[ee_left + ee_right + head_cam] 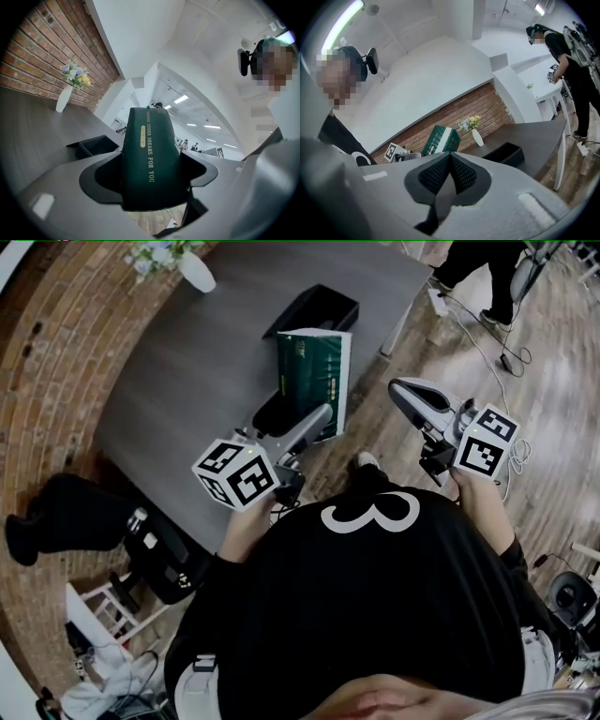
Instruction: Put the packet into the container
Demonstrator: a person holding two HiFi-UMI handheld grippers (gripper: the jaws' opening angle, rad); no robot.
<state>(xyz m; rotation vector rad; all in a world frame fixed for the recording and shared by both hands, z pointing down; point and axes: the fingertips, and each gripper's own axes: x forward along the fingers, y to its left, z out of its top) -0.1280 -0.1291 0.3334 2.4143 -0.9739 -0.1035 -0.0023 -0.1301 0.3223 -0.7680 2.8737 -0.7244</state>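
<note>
A dark green packet (316,381) with a white side is held upright over the near edge of the grey table (206,371). My left gripper (317,425) is shut on its lower end. In the left gripper view the packet (150,159) fills the gap between the jaws. The black open container (314,310) lies on the table just beyond the packet, and also shows as the container (91,145) at left. My right gripper (412,395) hangs off the table to the right, shut and empty. Its pads (461,173) meet, with the packet (440,139) and container (504,153) beyond.
A white vase of flowers (192,268) stands at the table's far corner by the brick wall. A person (478,268) stands on the wooden floor at far right near cables (506,357). A black bag (159,559) sits on the floor at left.
</note>
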